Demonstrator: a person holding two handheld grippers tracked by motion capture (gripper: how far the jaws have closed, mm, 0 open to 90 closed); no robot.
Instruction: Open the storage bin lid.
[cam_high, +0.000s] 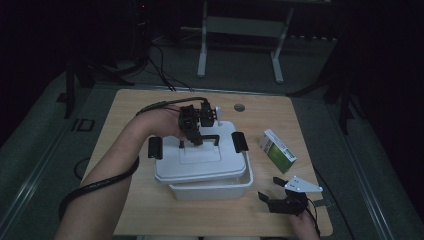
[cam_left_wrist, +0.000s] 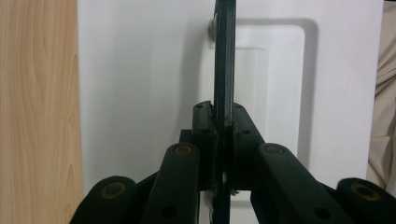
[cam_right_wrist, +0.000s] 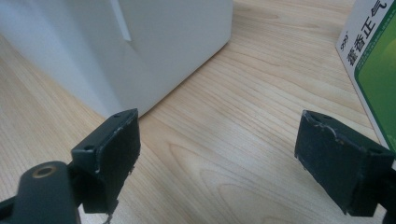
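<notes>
Above the box (cam_high: 210, 189), left gripper (cam_high: 192, 135) clamps lid (cam_high: 200, 165) handle (cam_left_wrist: 224, 65); lid lifted askew, not yet off. Right gripper (cam_high: 280, 200) open beside box.

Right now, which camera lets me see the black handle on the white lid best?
The left gripper view: the handle fills its middle, pinched edge-on between the left gripper's jaws. The high view shows the handle small, on the lid. The right gripper view has just the box's side.

Bare bench (cam_high: 150, 210) was left open in front of and left of the white box (cam_high: 212, 190), while passage on the right was narrowed by the green carton (cam_high: 278, 151) standing nearby.
</notes>
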